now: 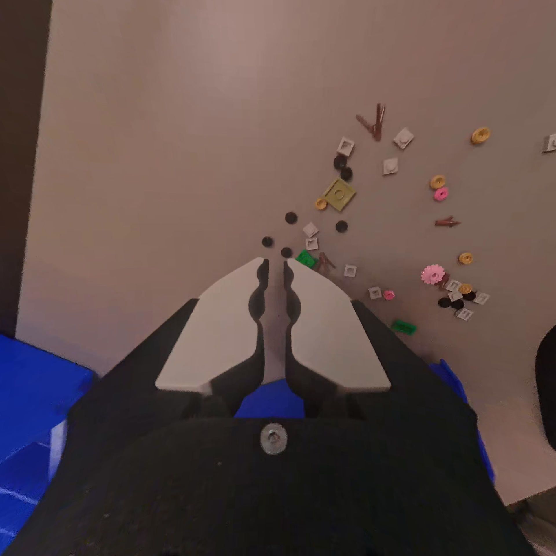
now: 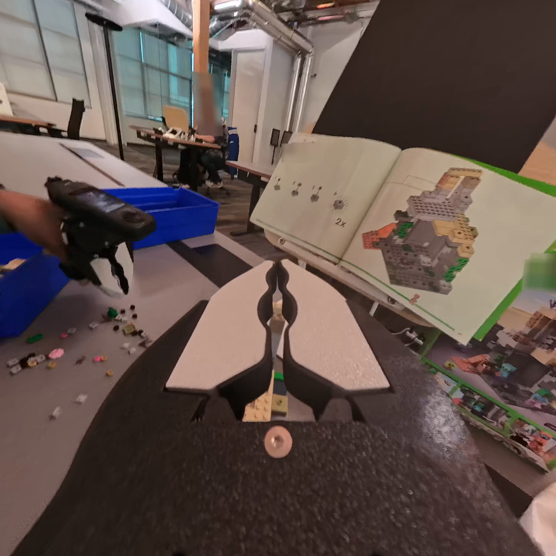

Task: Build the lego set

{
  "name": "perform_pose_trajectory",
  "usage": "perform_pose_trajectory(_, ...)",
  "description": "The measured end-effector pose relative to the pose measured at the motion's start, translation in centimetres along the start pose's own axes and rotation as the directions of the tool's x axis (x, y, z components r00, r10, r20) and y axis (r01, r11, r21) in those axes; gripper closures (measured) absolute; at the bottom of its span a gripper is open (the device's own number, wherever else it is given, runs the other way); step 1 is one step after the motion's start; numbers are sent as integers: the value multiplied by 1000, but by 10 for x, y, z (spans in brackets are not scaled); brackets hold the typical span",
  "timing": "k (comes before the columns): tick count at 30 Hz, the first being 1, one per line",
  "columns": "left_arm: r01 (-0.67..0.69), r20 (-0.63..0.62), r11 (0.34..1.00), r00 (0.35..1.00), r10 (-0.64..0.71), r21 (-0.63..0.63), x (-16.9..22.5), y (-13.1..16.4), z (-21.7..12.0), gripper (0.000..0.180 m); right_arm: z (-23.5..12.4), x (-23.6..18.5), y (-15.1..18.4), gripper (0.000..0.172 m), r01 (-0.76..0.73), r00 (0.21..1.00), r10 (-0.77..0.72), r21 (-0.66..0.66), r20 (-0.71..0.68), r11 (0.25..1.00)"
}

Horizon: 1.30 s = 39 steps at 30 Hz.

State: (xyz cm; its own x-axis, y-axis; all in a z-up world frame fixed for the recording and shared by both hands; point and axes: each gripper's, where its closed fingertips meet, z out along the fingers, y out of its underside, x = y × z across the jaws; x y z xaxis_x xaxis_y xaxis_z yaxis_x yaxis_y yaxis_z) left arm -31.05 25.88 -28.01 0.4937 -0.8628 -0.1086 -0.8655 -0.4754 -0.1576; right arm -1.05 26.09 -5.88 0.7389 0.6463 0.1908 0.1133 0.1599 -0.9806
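Over the grey table [image 1: 150, 150], the left gripper [image 1: 276, 262] hangs with its fingers slightly apart and nothing between them, nearest to a black stud [image 1: 286, 252] just beyond its tips, with a green plate [image 1: 306, 258] and a brown twig piece [image 1: 326, 262] just to the right. Farther right lie scattered grey tiles, gold rings and a pink flower [image 1: 432, 273]. Off to the right, the right gripper [image 2: 277, 264] is raised with its fingers together on nothing, pointing at an open booklet [image 2: 391, 225], a brick model [image 2: 272, 400] below it.
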Motion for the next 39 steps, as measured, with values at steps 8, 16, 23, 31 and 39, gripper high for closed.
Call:
perform_pose_trajectory(8, 63, -108, 996, 992, -70, -66, 3, 13, 19, 171, -29, -7, 50, 172, 17, 1000, -17, -119, -3, 993)
perform_pose_trajectory(16, 81, -139, 994, 986, -91, -73, 7, 9, 22, 170, -33, -10, 63, 172, 0, 1000, 0, -135, -3, 991)
perform_pose_trajectory(23, 81, -142, 990, 985, -97, -111, 6, 10, 29, 169, -34, -11, 67, 172, -10, 1000, 11, -139, 2, 990)
perform_pose_trajectory(31, 79, -116, 990, 989, -92, -116, 3, 9, 31, 175, -35, -10, 70, 172, -17, 1000, 17, -142, -3, 990)
perform_pose_trajectory(39, 39, -61, 997, 997, -43, -73, 7, -5, 5, 180, -43, -4, 70, 172, -22, 1000, 19, -139, -21, 990)
